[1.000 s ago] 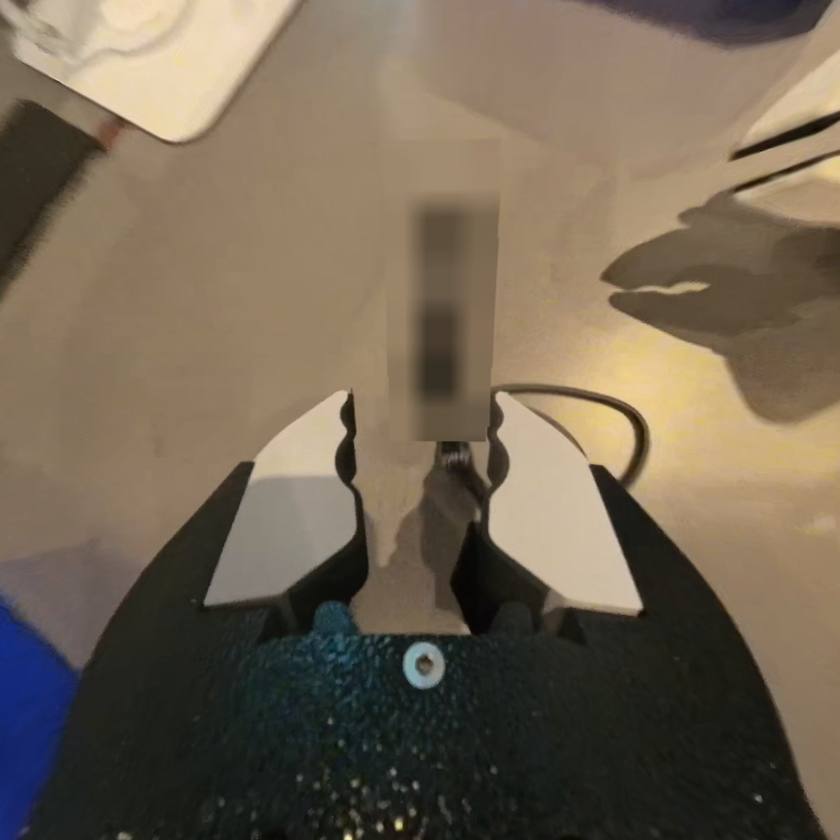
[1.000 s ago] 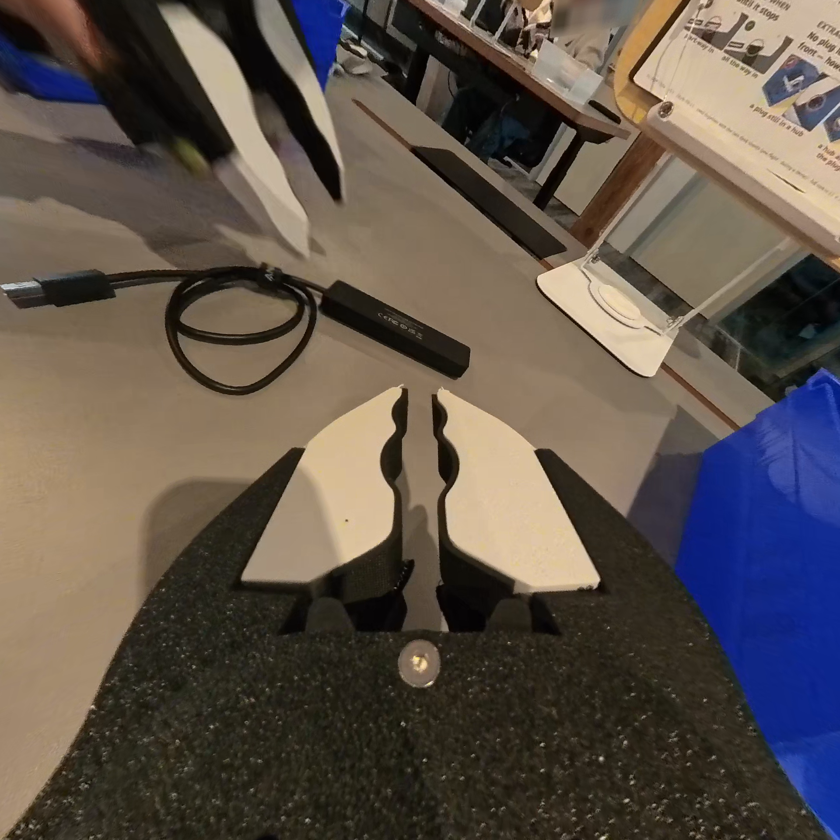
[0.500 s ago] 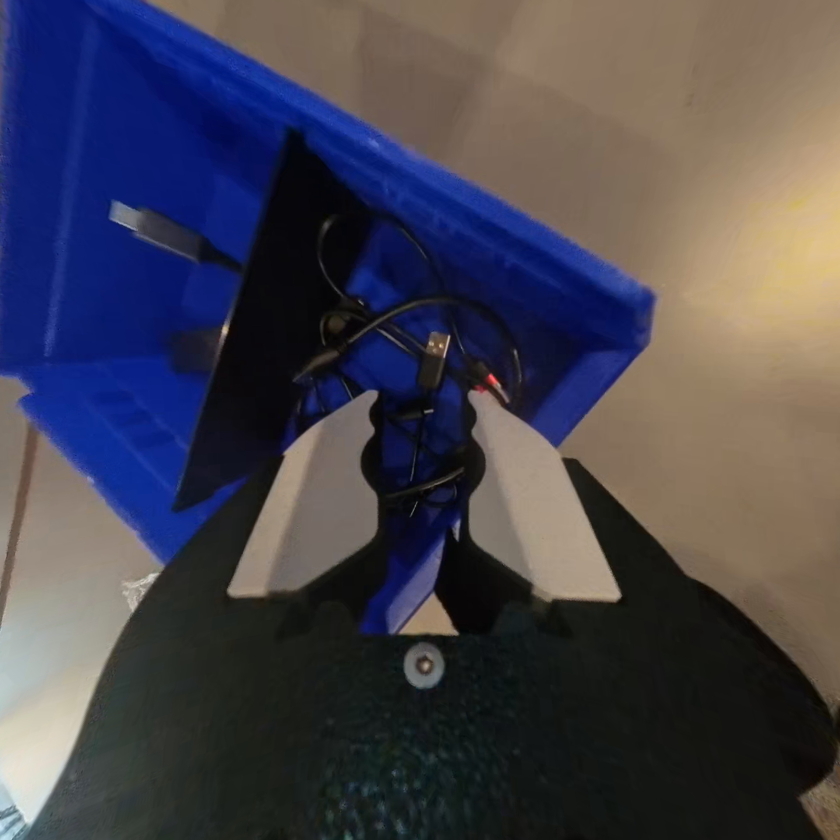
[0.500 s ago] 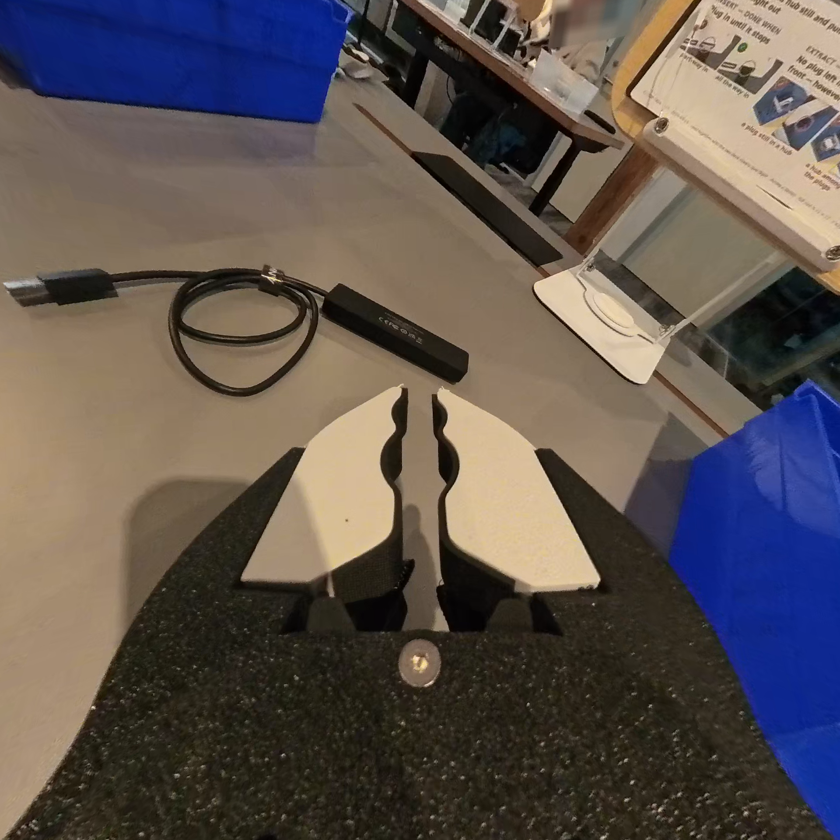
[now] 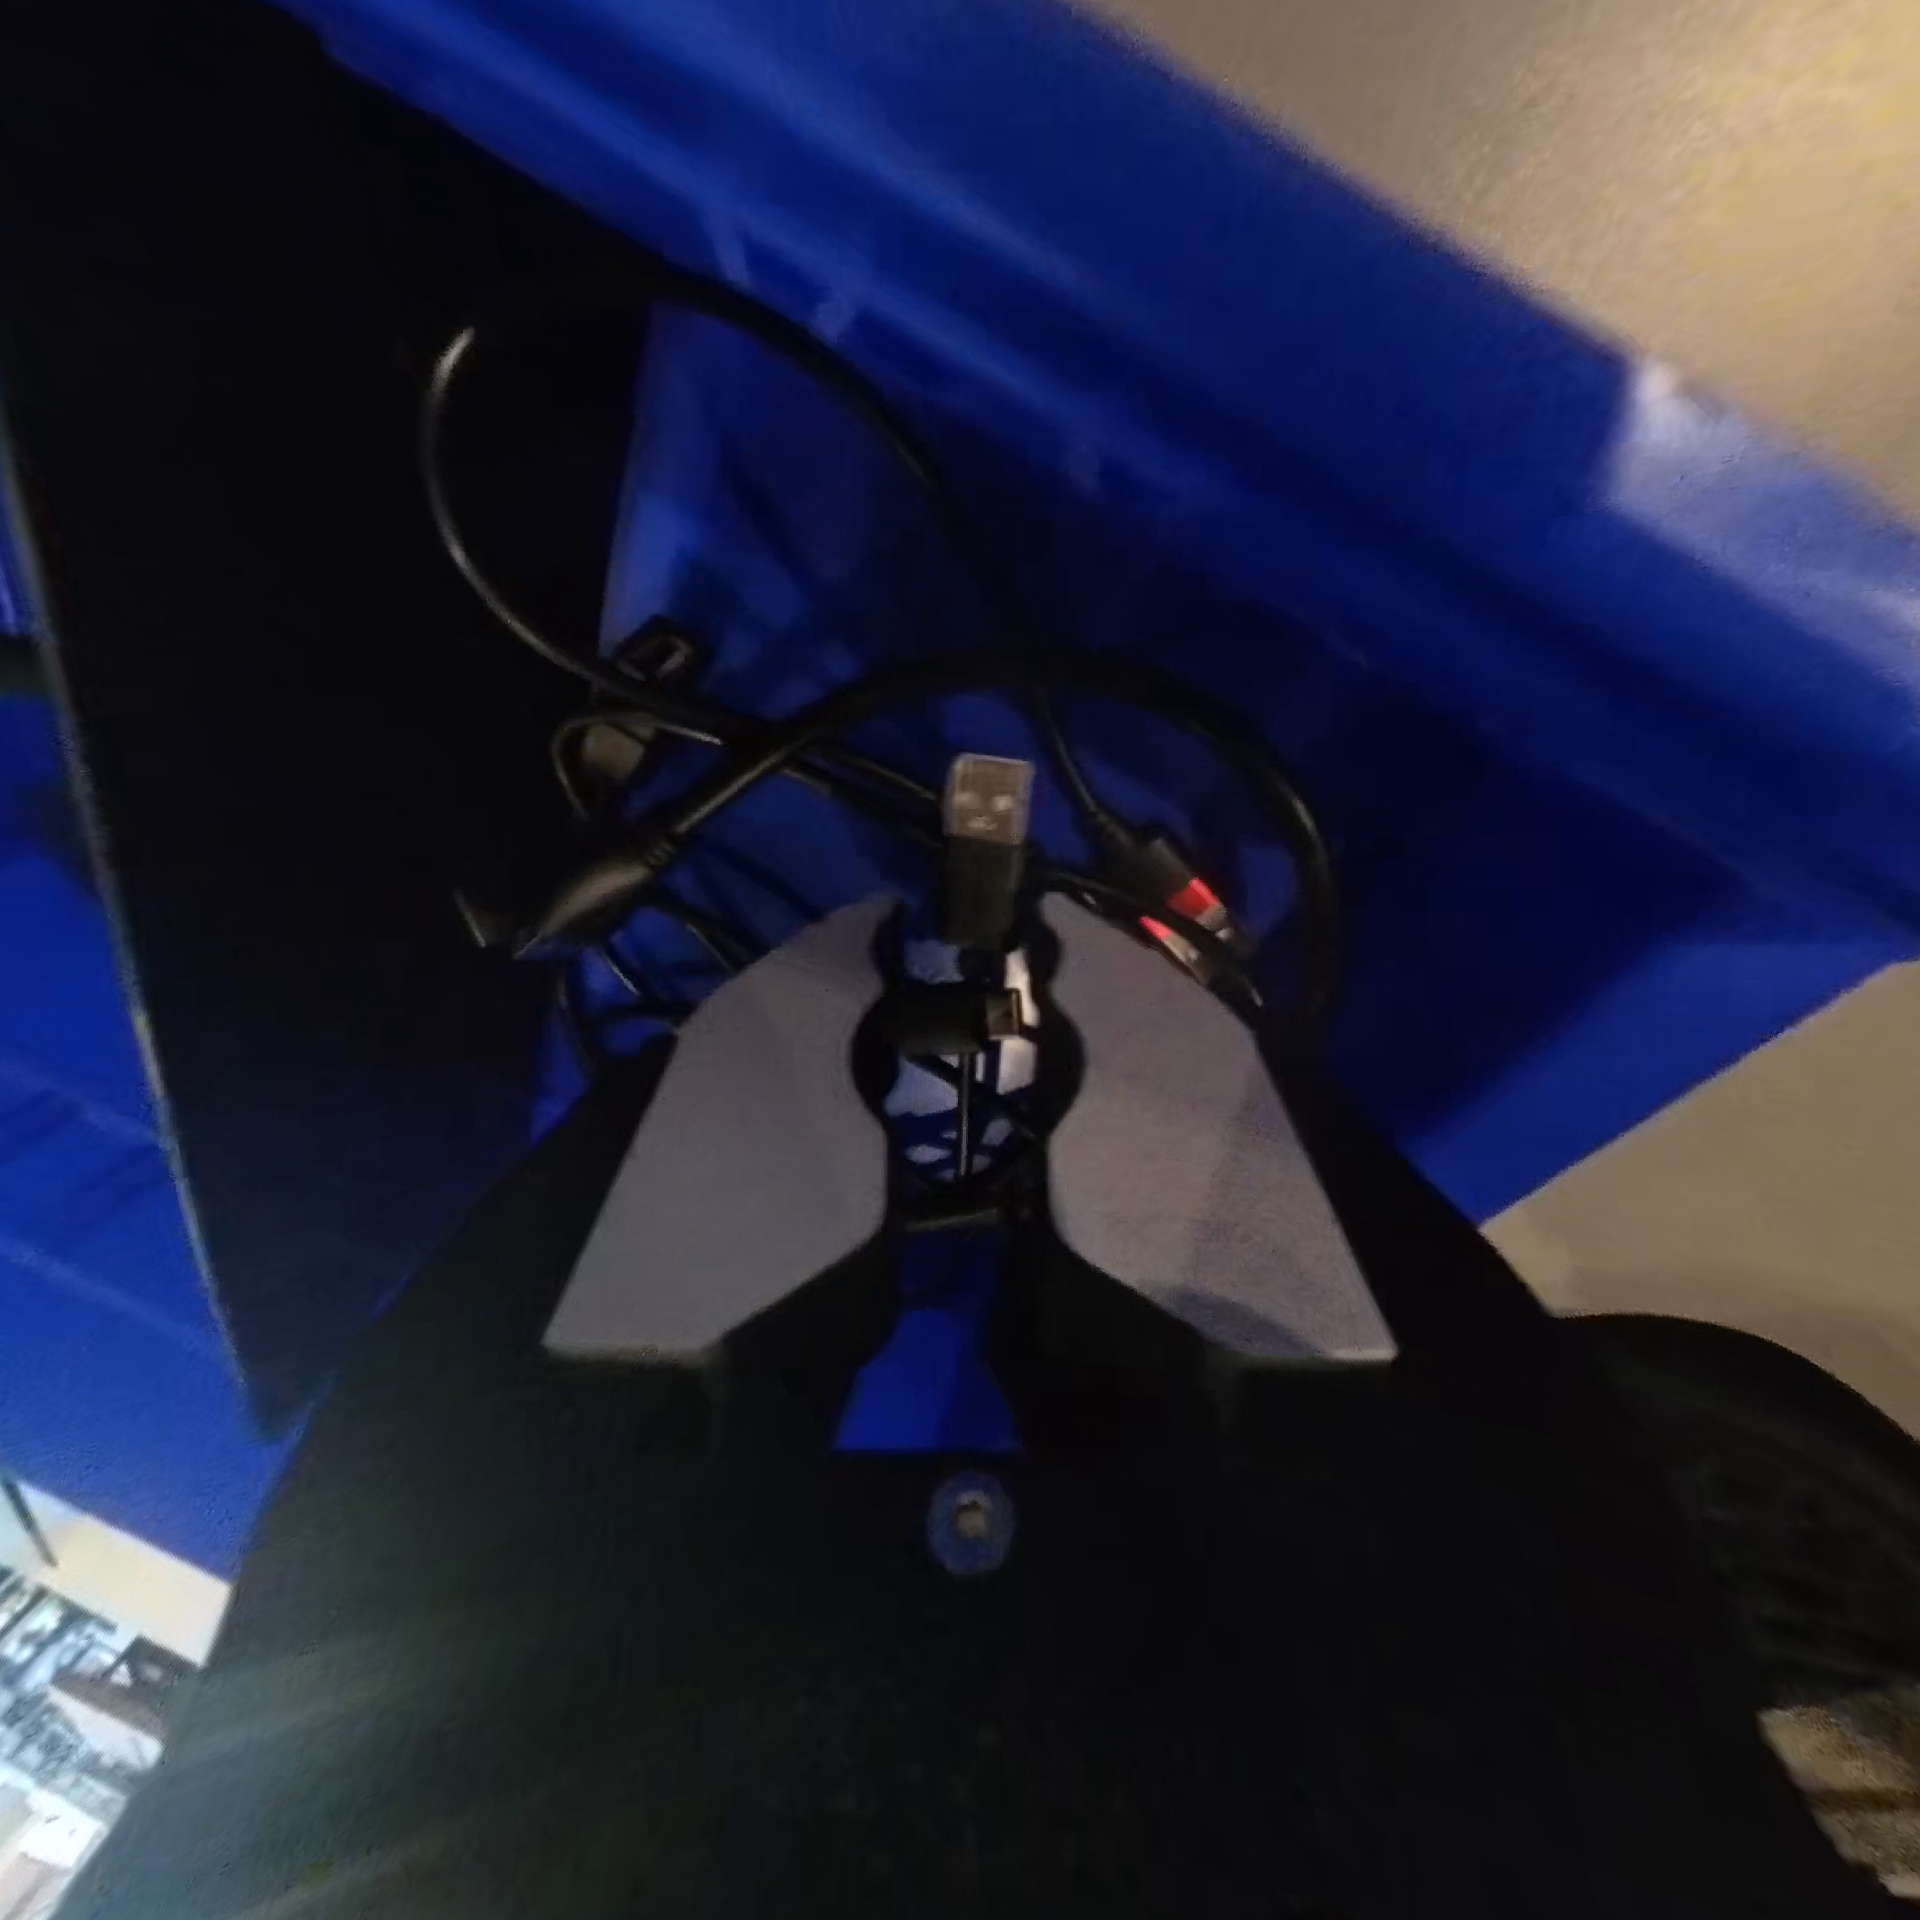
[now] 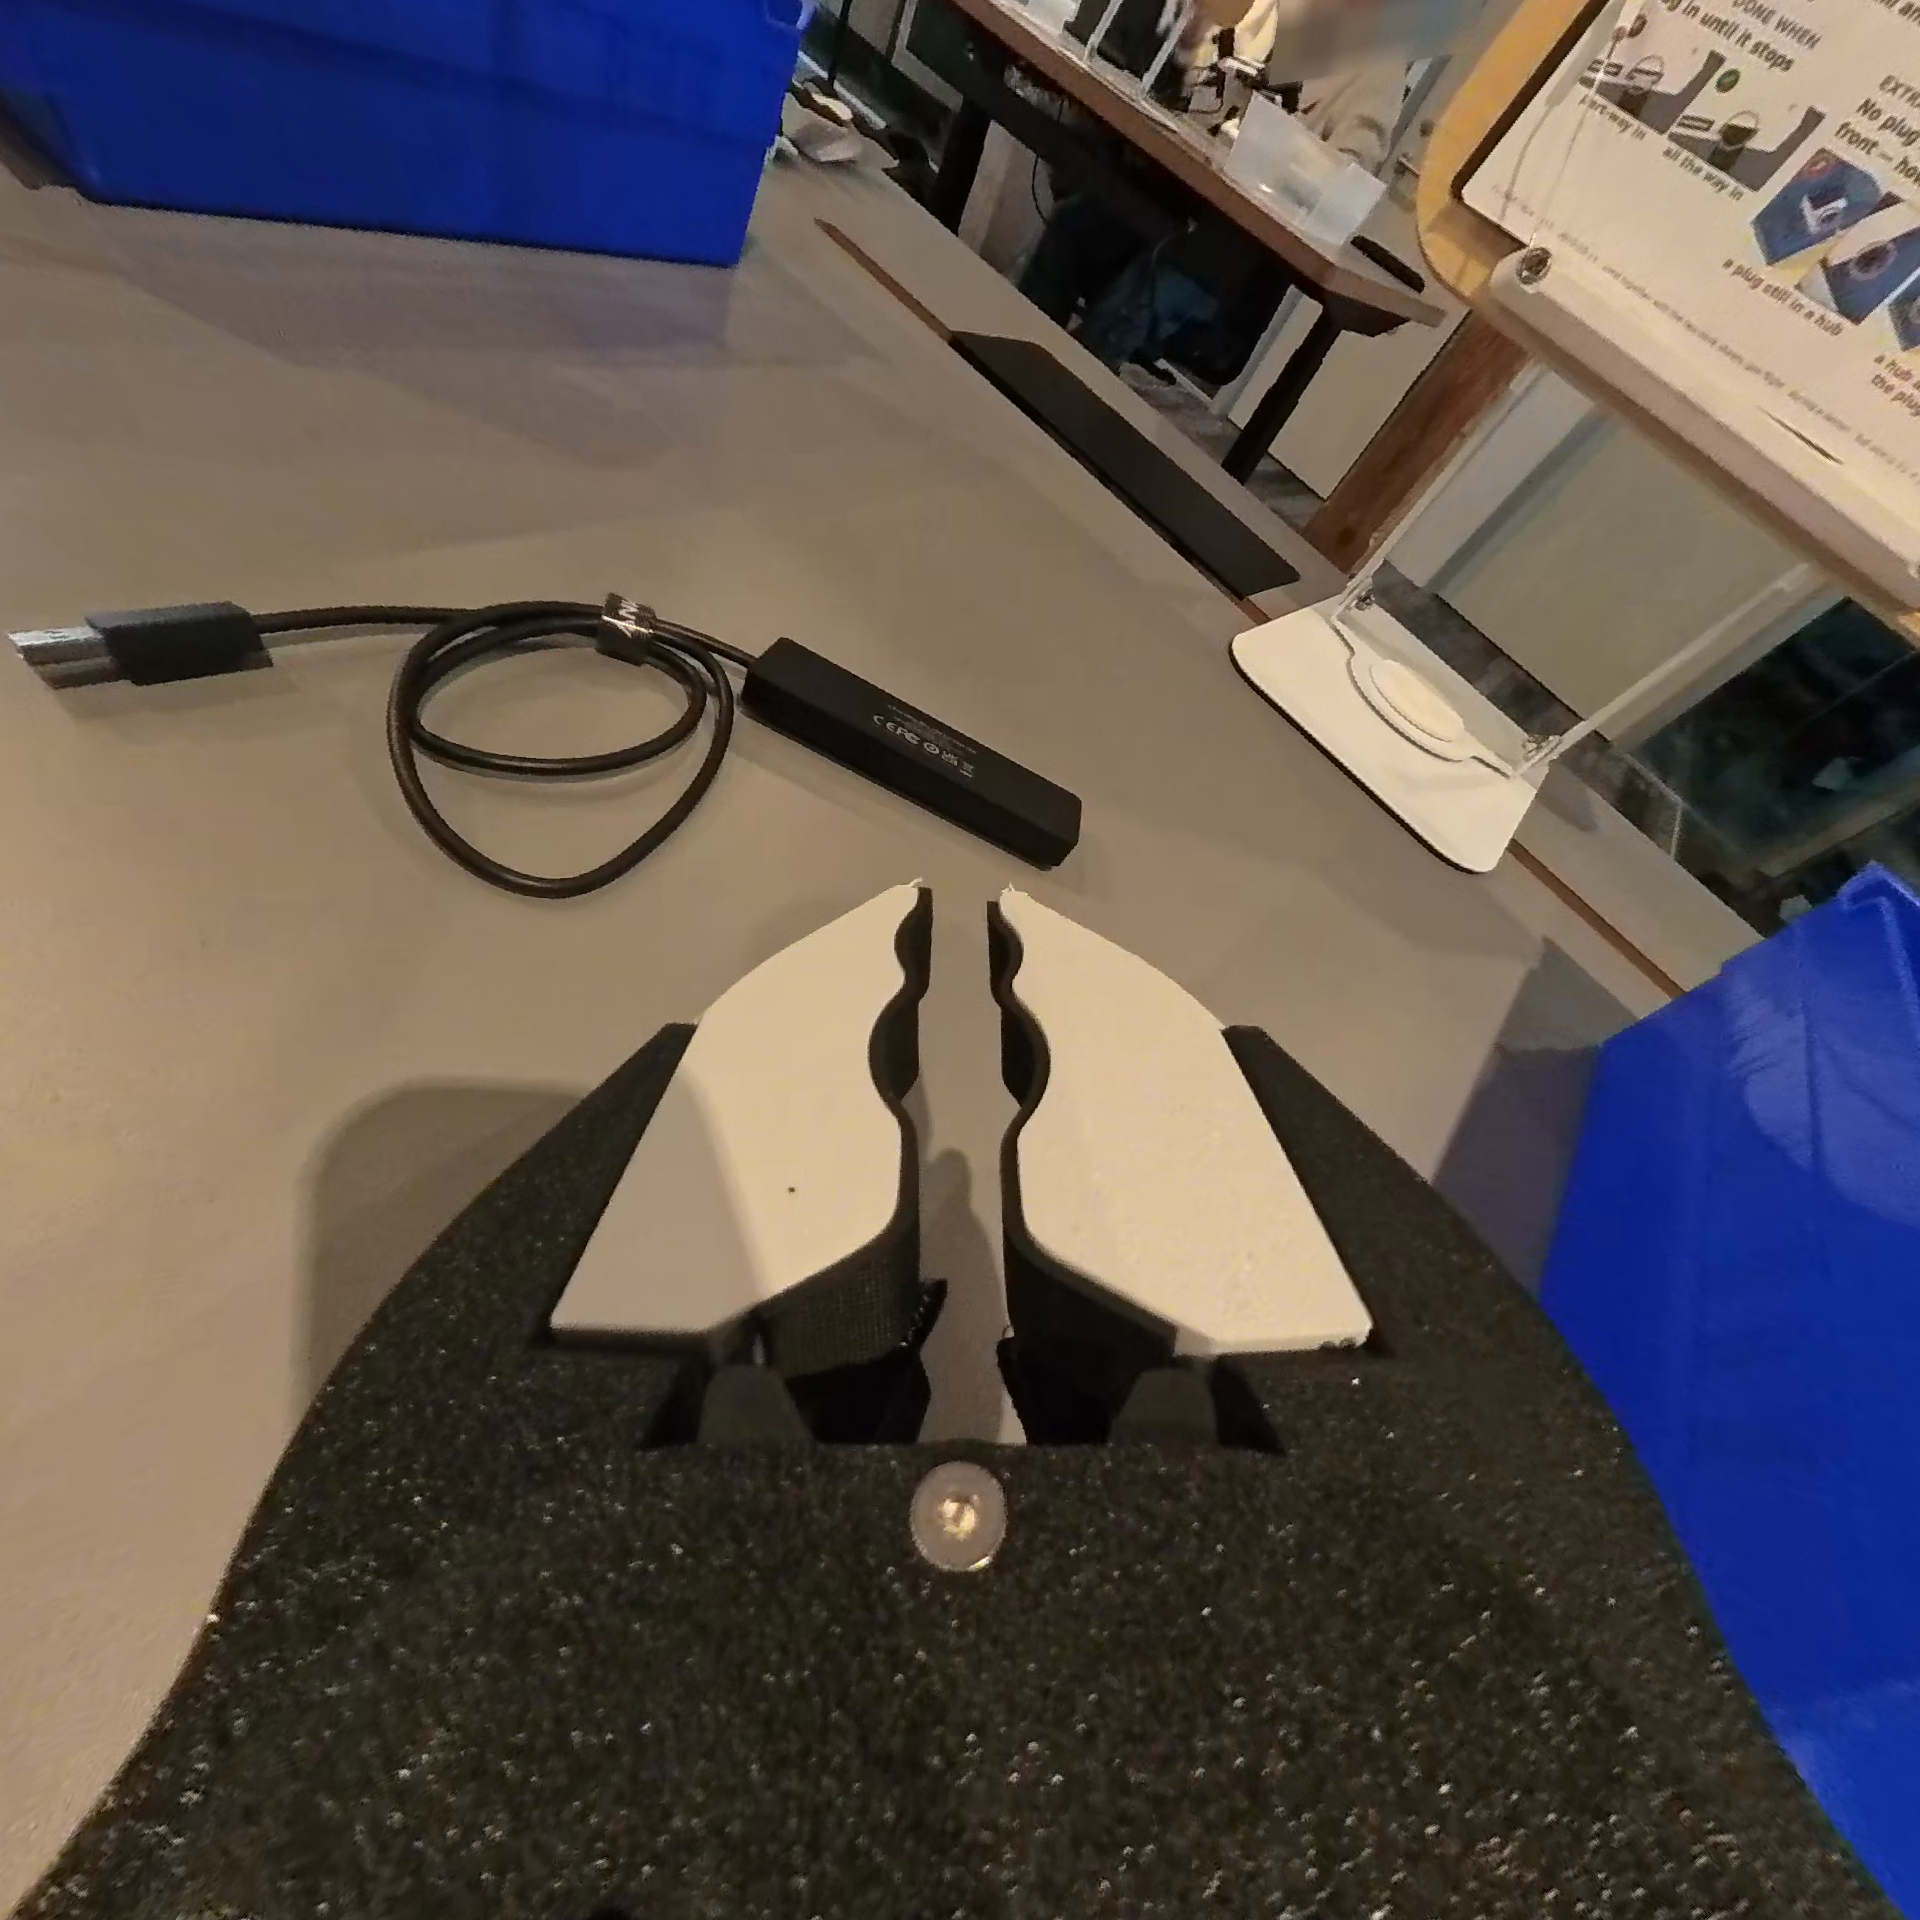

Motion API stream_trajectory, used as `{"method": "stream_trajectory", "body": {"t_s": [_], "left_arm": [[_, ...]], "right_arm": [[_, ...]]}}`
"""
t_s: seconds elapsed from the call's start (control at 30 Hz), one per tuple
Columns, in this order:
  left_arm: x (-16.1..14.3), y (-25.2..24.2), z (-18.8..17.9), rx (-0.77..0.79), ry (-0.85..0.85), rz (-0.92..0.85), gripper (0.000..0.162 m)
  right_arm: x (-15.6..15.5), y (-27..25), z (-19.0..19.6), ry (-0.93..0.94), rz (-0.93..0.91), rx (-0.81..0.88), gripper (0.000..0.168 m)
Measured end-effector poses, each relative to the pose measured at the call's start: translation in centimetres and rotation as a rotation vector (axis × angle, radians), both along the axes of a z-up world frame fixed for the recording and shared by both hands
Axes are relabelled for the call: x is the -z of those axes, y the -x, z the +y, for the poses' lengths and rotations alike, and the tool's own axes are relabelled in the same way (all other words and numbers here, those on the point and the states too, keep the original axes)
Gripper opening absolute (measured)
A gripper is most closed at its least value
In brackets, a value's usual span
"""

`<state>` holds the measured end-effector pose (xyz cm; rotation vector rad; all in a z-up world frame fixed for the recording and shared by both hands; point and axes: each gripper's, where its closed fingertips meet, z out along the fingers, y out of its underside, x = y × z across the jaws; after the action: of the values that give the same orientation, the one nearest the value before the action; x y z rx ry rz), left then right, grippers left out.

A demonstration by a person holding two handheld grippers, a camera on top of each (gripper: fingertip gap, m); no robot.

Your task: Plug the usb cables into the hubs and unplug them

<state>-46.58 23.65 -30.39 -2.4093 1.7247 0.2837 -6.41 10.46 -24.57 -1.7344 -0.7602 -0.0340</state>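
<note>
Bare table (image 6: pixel 260 436) surrounds the hub (image 6: pixel 914 740); blue bins (image 6: pixel 416 125) crowd its far and right edges; tangled cables (image 5: pixel 935 831) fill one bin (image 5: pixel 1351 436).

We've got a grey table (image 6: pixel 312 436) as the work surface. On it, approx centre, lies a black usb hub (image 6: pixel 914 743) w/ its cable (image 6: pixel 540 748) looped beside it and the plug (image 6: pixel 135 646) flat at the left end. A blue bin (image 6: pixel 416 114) sits at the far edge, another blue bin (image 6: pixel 1745 1299) at the right. A white stand base (image 6: pixel 1392 727) and a black flat strip (image 6: pixel 1122 457) rest near the far-right edge.
</note>
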Motion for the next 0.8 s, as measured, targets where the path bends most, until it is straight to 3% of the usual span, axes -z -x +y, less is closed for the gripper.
{"method": "stream_trajectory", "body": {"t_s": [0.13,0.23,0.37,0.57,0.8], "left_arm": [[-0.9,-0.1,0.5,0.002,-0.038,-0.032,0.017],[-4.5,0.9,1.5,-0.030,-0.179,-0.070,0.017],[-12.6,2.0,2.6,-0.083,-0.391,-0.189,0.017],[-25.6,1.1,3.1,-0.022,-0.782,-0.264,0.016],[-36.0,-4.0,1.8,0.022,-1.149,-0.406,0.016]], "right_arm": [[-0.1,0.0,0.0,-0.008,-0.004,0.002,0.010],[-0.2,-0.1,0.0,-0.009,-0.001,0.002,0.010],[-0.1,0.2,-0.1,-0.005,-0.007,-0.006,0.010],[-0.1,0.2,-0.1,-0.009,-0.015,-0.005,0.010],[0.1,0.3,-0.1,-0.004,-0.019,-0.009,0.010]]}}
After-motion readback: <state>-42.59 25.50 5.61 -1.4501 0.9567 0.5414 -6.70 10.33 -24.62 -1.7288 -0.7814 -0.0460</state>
